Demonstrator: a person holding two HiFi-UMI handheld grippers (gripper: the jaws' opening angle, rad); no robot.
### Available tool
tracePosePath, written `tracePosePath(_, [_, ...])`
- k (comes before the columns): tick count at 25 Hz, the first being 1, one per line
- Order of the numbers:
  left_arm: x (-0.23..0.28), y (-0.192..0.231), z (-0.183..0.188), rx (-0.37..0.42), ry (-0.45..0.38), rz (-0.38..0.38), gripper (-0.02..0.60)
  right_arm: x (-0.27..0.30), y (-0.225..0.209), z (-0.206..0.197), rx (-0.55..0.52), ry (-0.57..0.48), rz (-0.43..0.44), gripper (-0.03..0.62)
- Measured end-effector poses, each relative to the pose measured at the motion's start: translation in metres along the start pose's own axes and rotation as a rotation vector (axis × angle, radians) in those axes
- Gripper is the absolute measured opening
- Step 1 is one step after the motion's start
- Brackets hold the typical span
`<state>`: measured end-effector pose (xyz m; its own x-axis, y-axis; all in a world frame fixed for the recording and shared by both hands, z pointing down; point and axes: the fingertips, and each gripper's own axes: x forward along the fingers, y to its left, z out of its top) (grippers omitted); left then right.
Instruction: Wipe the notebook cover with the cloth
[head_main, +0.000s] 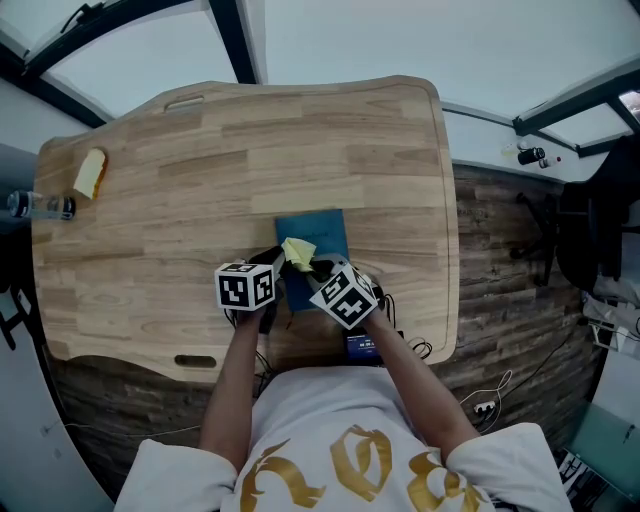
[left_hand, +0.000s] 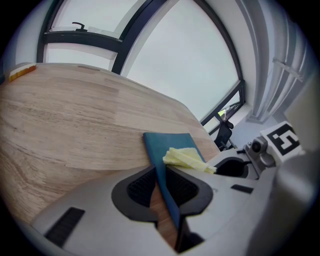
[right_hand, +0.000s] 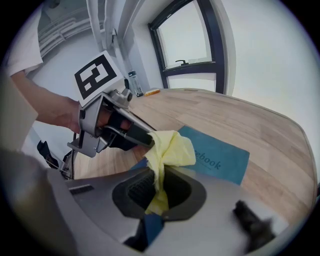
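A blue notebook (head_main: 318, 236) lies flat on the wooden table (head_main: 200, 160), near its front edge. My left gripper (head_main: 273, 266) is at the notebook's near left edge; in the left gripper view that edge (left_hand: 161, 175) runs between the two pads, and the gripper (left_hand: 159, 172) is shut on it. My right gripper (head_main: 318, 270) is shut on a crumpled yellow cloth (right_hand: 172, 147), which hangs from its jaws over the near part of the cover (right_hand: 220, 157). The cloth (head_main: 298, 252) shows just beside the left gripper's fingertips (right_hand: 142, 139). The notebook's near end is hidden under both grippers.
A yellow-orange object (head_main: 90, 173) lies at the table's far left corner, with a bottle (head_main: 40, 205) just off that edge. A dark office chair (head_main: 585, 240) and cables stand on the floor to the right. Windows run behind the table.
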<state>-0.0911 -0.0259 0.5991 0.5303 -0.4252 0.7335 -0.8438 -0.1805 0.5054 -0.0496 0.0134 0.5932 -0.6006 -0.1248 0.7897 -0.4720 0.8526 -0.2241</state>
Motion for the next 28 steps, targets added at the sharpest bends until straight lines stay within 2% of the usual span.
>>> tracePosePath(13, [0.001,0.000,0.001,-0.003,0.000,-0.002,0.069,-0.006,0.024,-0.017,0.022,0.040,0.086,0.038])
tracePosePath(28, [0.000,0.001,0.000,-0.013,-0.004,-0.001,0.069,-0.008,0.044,-0.028,-0.024,0.055,0.159,0.038])
